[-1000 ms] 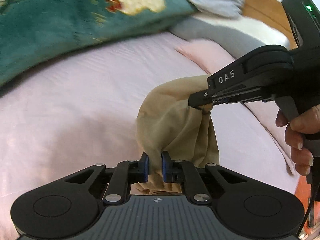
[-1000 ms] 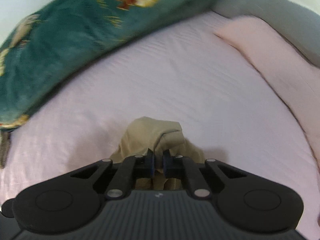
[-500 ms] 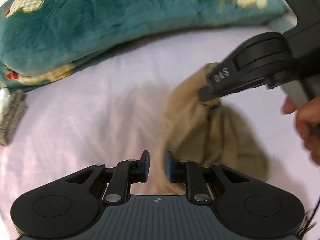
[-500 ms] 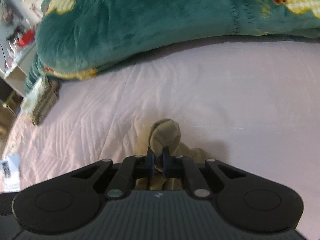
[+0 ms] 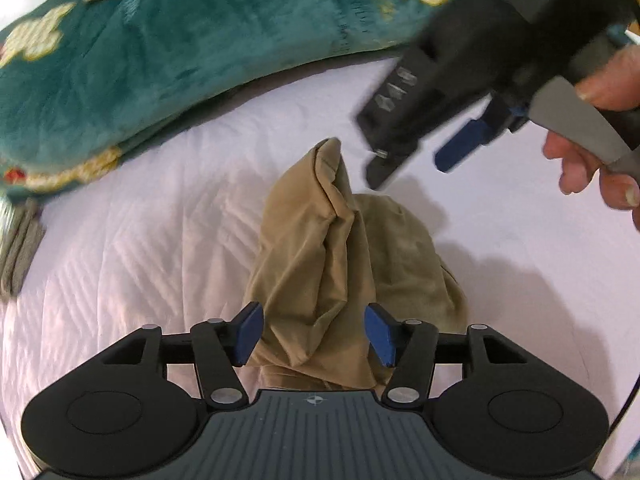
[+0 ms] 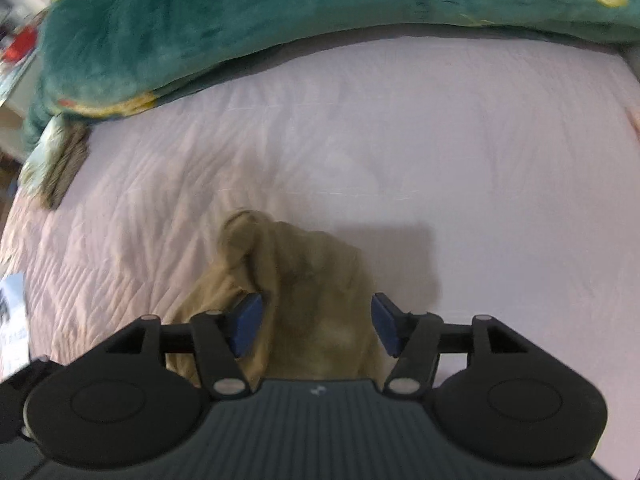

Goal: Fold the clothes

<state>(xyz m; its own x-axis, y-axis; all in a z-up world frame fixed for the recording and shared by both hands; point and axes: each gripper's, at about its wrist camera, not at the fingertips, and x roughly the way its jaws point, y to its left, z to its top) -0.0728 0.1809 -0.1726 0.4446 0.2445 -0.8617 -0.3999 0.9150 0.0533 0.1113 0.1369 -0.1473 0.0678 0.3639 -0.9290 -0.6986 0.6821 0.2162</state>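
Now | tan cloth (image 5: 320, 256) lying bunched on sheet (image 5: 160, 248) | left gripper (image 5: 314, 334), right gripper (image 6: 316, 324) both gaping, holding nothing | looking soft, light, floppy; pinching far hem corner

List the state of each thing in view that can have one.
Left gripper: open, holding nothing.
Right gripper: open, holding nothing.
Tan garment: crumpled on the sheet, unfolded.
Teal blanket: bunched along the far side.
Pink sheet: spread, wrinkled.
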